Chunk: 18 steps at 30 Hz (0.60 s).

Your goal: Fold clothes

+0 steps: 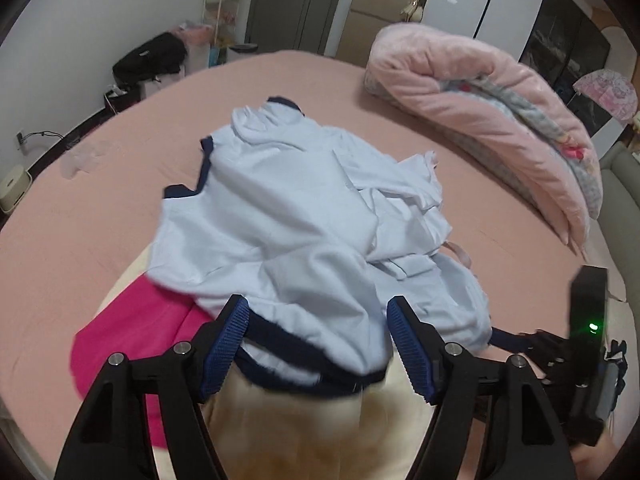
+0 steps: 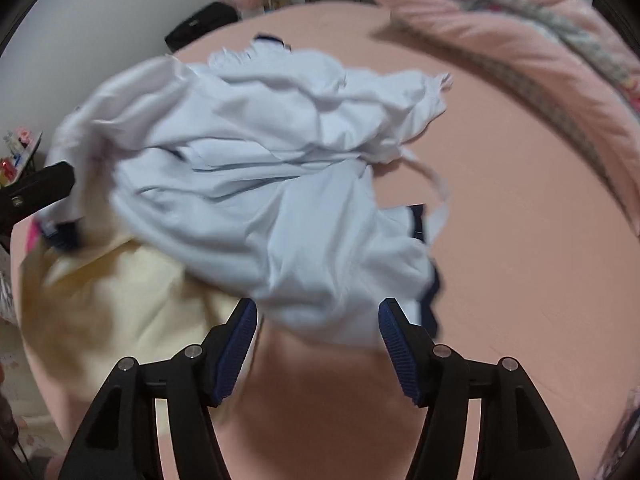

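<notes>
A crumpled pale blue garment [image 1: 296,216] with navy trim lies in a heap on the pink bed [image 1: 100,208]. Its navy hem sits between the fingers of my left gripper [image 1: 318,332], whose jaws stand wide apart without pressing on the cloth. In the right wrist view the same garment [image 2: 256,184] looks blurred, and its near edge hangs at the fingertips of my right gripper [image 2: 318,332], which is also open. The heap partly covers a cream garment [image 2: 132,292] and a magenta one [image 1: 128,332].
A folded pink quilt [image 1: 500,120] lies along the right side of the bed. The right gripper's body [image 1: 588,340] shows at the lower right of the left wrist view. A black bag [image 1: 152,58], shelves and cupboards stand beyond the bed's far edge.
</notes>
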{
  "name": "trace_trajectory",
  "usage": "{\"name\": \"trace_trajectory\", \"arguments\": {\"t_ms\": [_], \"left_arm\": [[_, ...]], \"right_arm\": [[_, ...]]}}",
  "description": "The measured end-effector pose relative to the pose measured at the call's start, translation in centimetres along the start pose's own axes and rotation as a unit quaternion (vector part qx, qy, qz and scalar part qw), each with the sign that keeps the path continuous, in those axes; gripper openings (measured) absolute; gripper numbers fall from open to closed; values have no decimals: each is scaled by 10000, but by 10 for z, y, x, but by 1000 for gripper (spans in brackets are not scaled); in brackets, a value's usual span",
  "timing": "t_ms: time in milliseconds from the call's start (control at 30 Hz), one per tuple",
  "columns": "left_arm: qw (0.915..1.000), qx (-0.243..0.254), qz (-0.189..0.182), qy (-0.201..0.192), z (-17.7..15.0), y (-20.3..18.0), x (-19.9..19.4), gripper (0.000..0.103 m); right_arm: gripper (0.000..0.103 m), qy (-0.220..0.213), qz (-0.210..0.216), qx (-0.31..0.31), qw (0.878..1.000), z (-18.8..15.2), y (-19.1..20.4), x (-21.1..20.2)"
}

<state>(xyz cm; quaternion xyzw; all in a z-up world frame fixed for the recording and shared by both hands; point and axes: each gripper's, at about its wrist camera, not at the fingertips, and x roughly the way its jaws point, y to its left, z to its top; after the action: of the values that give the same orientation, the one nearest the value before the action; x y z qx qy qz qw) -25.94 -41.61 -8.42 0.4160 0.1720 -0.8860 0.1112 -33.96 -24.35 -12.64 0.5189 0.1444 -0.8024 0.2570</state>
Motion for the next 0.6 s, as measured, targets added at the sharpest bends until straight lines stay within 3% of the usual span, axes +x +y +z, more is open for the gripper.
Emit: {"name": "trace_trajectory", "arguments": {"t_ms": [67,100,133,167,233,433,600], "left_arm": [[9999,140,22,64,3,-4,12,69],[9998,178,59,113,3,-4,17,55],[9995,212,196,158,3,-5,21,24],[9992,215,310,136,3,-4,21,13],[9993,173,314,63,1,-2,17,8],[9991,273,87,-306,-6,-16,-32,6],[9969,629,-304,-354,-23,-58,-73,5]], "right_arm": [[61,102,112,79,9999,9,0,19],[46,67,20,11,10000,11,2,22],[19,31,-72,-58,10000,13,5,25],[11,-11,-170,-127,9998,14,7,27],[5,-172,-289,-146,9993,11,5,23],[2,-822,-761,-234,9934,-2,-4,-25],[1,-1219,-924,-46,9882,-10,-25,-77]]}}
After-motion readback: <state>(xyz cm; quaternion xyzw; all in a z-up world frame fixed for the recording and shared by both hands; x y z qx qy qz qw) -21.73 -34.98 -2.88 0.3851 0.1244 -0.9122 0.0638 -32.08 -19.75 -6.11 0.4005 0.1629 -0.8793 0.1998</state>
